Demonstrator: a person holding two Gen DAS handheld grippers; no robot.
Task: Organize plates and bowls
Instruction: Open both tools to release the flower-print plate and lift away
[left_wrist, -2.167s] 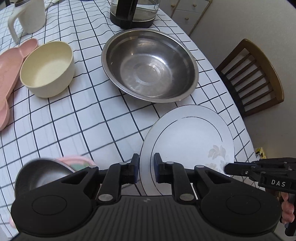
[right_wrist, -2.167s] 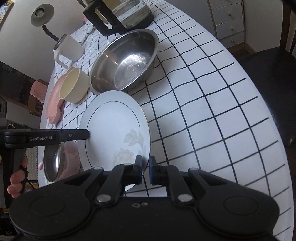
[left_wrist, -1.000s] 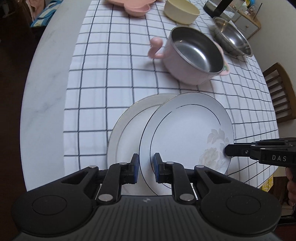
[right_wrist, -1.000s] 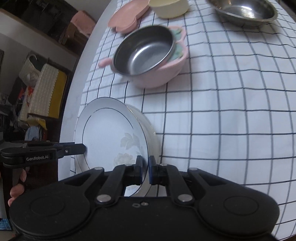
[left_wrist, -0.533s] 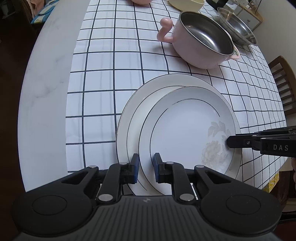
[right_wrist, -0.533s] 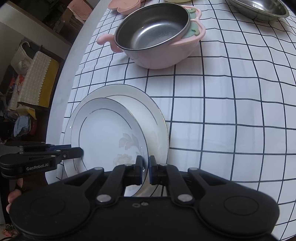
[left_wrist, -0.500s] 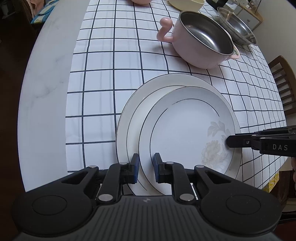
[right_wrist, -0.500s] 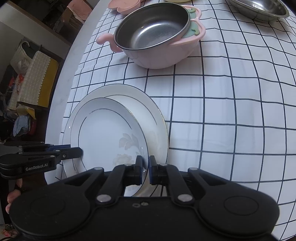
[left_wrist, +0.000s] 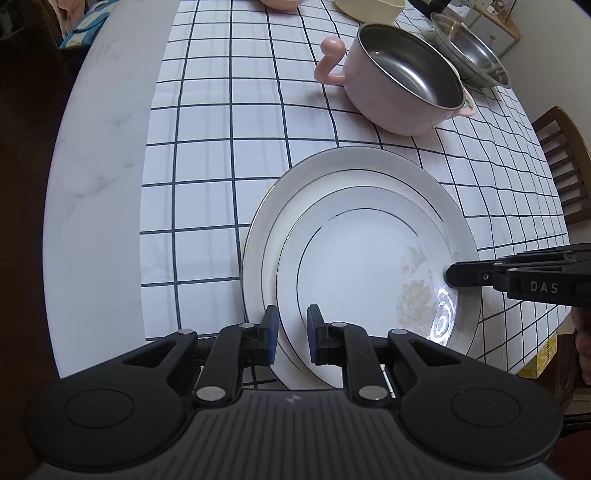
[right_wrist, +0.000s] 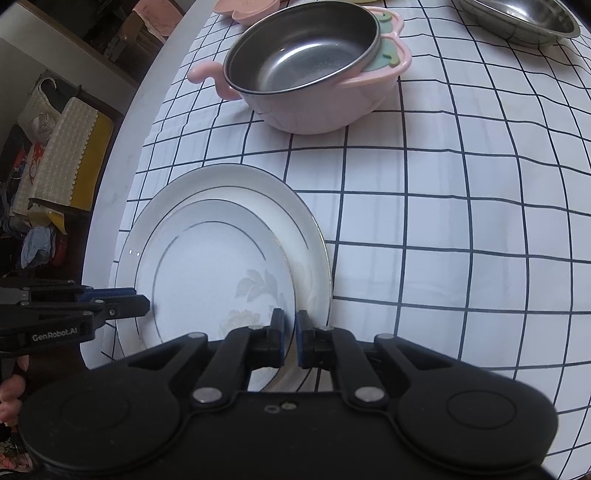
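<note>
A small white plate with a faint flower print (left_wrist: 362, 266) lies inside a larger white plate (left_wrist: 280, 206) on the checked tablecloth. My left gripper (left_wrist: 291, 328) is shut on the small plate's near rim. From the right, my right gripper (left_wrist: 454, 277) reaches onto the rim by the flower print. In the right wrist view the small plate (right_wrist: 207, 269) sits on the larger plate (right_wrist: 310, 236). There my right gripper (right_wrist: 290, 325) has its jaws closing tight with the rim between them, and my left gripper (right_wrist: 122, 302) holds the opposite edge.
Behind the plates stands a pink handled pot with a steel insert (left_wrist: 399, 92). Further back are a wide steel bowl (left_wrist: 469, 51), a cream bowl (left_wrist: 369, 7) and a pink dish (right_wrist: 243, 7). The marble table edge (left_wrist: 99, 166) curves at left; a wooden chair (left_wrist: 565, 158) stands at right.
Both grippers carried the small plate from beside the steel bowl across the table. It came down over the larger plate and now rests inside it.
</note>
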